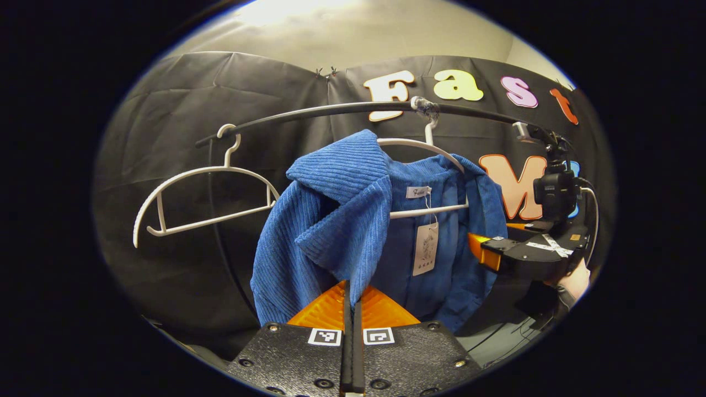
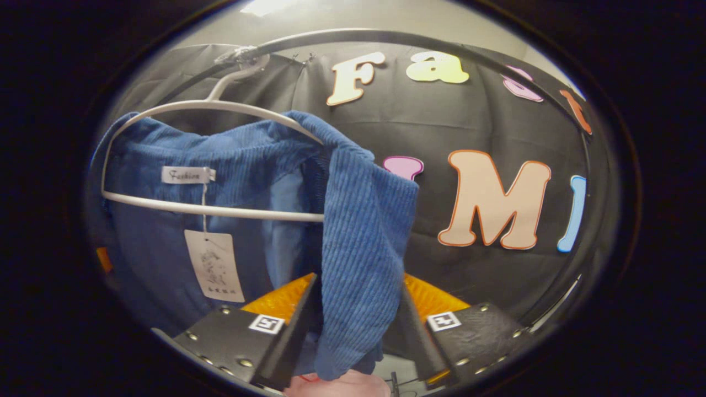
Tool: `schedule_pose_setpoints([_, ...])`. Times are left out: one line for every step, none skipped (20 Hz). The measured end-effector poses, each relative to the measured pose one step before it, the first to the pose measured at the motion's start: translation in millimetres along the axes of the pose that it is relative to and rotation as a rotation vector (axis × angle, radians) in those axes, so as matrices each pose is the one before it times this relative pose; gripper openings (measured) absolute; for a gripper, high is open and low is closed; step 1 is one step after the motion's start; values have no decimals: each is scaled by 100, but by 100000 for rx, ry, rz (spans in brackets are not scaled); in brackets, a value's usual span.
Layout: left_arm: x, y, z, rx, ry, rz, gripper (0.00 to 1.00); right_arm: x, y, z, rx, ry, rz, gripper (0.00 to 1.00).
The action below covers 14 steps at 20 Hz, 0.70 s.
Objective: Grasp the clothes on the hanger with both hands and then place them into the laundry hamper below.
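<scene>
Corduroy, blue: the jacket (image 1: 353,220) hangs on a white hanger (image 1: 436,149) from the black rail (image 1: 331,110), with a paper tag (image 1: 425,249) dangling inside. The left hand-held gripper (image 1: 351,309) is pressed together, pinching the jacket's left front edge. The right hand-held gripper (image 2: 358,309) is spread, the right front edge hanging between its fingers. An empty hanger (image 1: 198,198) hangs further left on the rail.

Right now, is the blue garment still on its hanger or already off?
On. The blue garment drapes over the white hanger, which hooks on the black rail.
</scene>
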<state>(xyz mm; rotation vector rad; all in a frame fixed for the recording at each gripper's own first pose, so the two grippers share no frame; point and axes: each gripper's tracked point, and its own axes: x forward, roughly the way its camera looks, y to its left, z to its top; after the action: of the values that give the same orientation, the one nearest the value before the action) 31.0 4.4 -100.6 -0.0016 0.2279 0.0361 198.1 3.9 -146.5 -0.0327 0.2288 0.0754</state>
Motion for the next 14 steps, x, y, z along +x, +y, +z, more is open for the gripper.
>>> schedule_pose_setpoints([-23, 179, 52, 609, -26, 380, 1, 6, -255, -413, -483, 710, -536, 61])
schedule_pose_setpoints([-18, 165, 97, 560, -100, 534, 1, 105, 18, -88, -481, 553, -18, 50])
schedule_pose_setpoints([-16, 244, 219, 493, -507, 696, 1, 65, 36, -70, -253, 615, 274, 39])
schedule_pose_setpoints([5, 287, 182, 188, -704, 550, 0, 123, -60, -90, -1, 1128, -550, 28])
schedule_pose_setpoints([-44, 338, 198, 358, -437, 853, 2, -46, -177, -111, 384, 826, -705, 17])
schedule_pose_setpoints([-153, 333, 153, 442, -761, 1109, 0, -76, -50, 186, 389, 292, 172, 6])
schedule_pose_setpoints([-114, 470, 253, 487, -843, 1250, 1, 62, -101, 199, 58, -541, -368, 6])
schedule_pose_setpoints([-141, 347, 130, 153, -707, 1064, 1, -14, -182, 390, -315, -913, -267, 6])
schedule_pose_setpoints([-193, 413, 287, -655, -555, 675, 0, -79, -166, 312, -454, -944, -155, 5])
schedule_pose_setpoints([-114, 300, 294, -1087, -545, 566, 0, -60, -126, 444, -335, -963, 84, 5])
schedule_pose_setpoints([-287, 368, 357, -1146, -219, 569, 0, -110, -37, 413, -79, -1215, 666, 5])
schedule_pose_setpoints([-151, 313, 332, -1133, -555, 448, 0, 74, -132, 552, -237, -1180, 95, 5])
schedule_pose_setpoints([-271, 466, 438, -1201, -788, 481, 0, -19, -457, 515, -253, -1180, -816, 5])
schedule_pose_setpoints([-300, 366, 398, -992, -577, 496, 0, 96, -392, 553, 173, -1106, -1035, 5])
